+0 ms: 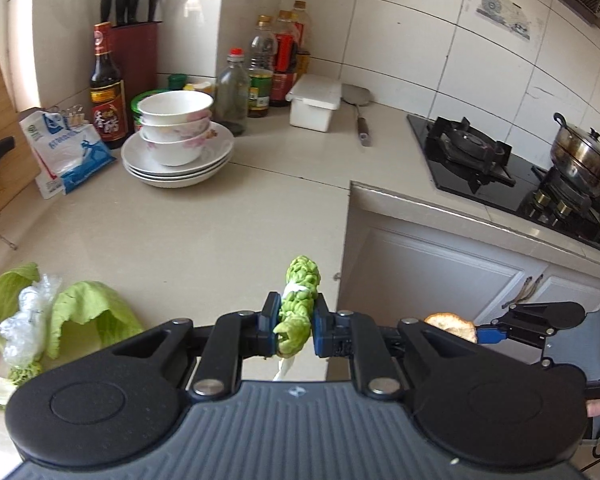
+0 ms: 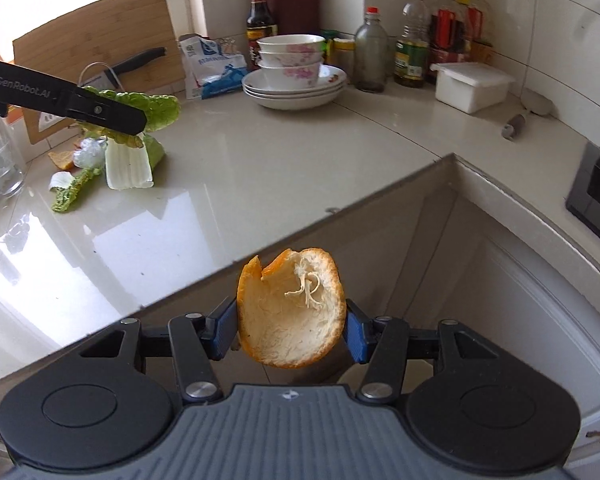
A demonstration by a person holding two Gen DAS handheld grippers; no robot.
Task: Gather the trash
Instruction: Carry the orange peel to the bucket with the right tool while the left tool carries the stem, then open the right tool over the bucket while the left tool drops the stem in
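My left gripper [image 1: 296, 320] is shut on a green cabbage leaf scrap [image 1: 298, 304], held above the counter near its front edge. My right gripper [image 2: 291, 322] is shut on an orange peel [image 2: 290, 308], held past the counter's edge over the cabinet front; that peel also shows in the left wrist view [image 1: 452, 326]. More scraps lie on the counter: cabbage leaves [image 1: 88, 312], crumpled clear plastic [image 1: 24, 328], a leaf strip [image 2: 74, 190] and a piece of orange peel [image 2: 62, 159]. In the right wrist view the left gripper [image 2: 138, 130] holds a cabbage leaf [image 2: 144, 106].
Stacked bowls on plates [image 1: 176, 136], a salt bag [image 1: 66, 152], sauce and oil bottles [image 1: 260, 68], a knife block [image 1: 134, 52] and a white box [image 1: 314, 102] stand at the back. A gas stove with a steel pot [image 1: 584, 156] is at right. A cutting board [image 2: 96, 36] and glasses [image 2: 2, 160] stand at left.
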